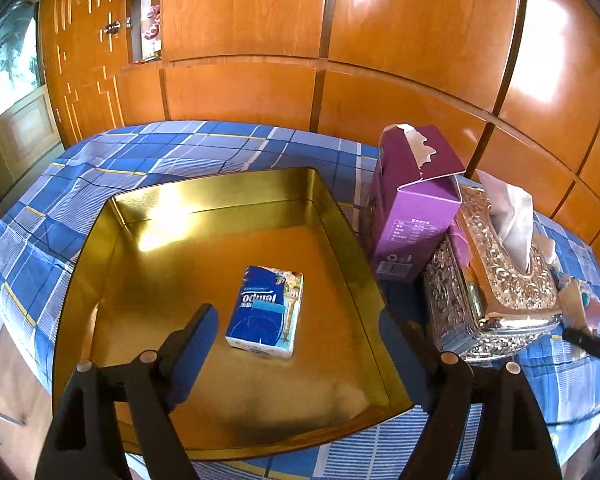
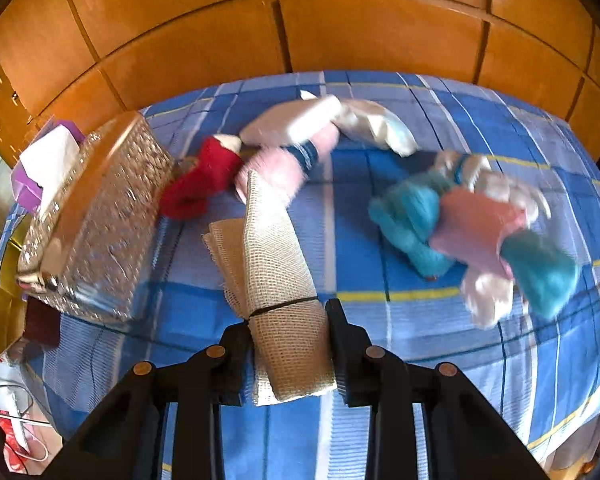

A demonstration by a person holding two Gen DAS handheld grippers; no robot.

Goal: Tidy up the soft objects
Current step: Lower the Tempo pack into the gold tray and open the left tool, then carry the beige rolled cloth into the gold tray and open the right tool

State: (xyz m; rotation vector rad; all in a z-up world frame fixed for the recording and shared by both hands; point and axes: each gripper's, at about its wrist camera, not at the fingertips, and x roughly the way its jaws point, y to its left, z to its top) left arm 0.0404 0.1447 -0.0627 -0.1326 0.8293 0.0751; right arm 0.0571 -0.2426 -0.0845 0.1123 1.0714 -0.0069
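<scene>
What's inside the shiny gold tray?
Only a blue tissue pack lies flat inside the gold tray. The left tool hangs open above it, and its fingers hide the near corners.

We see a purple carton (image 1: pixel 414 204) with a torn-open top standing upright on the blue plaid cloth (image 1: pixel 148 160) that covers the desk, just beside an ornate silver tissue box (image 1: pixel 496 288) from which a white tissue (image 1: pixel 514 220) sticks up. Behind them runs a glossy orange wood-panelled wall (image 1: pixel 380 40), and to the far left a door with a metal knob (image 1: pixel 112 27). In the right wrist view, white cables (image 2: pixel 20 424) lie low at the left edge, possibly on the floor.
</scene>
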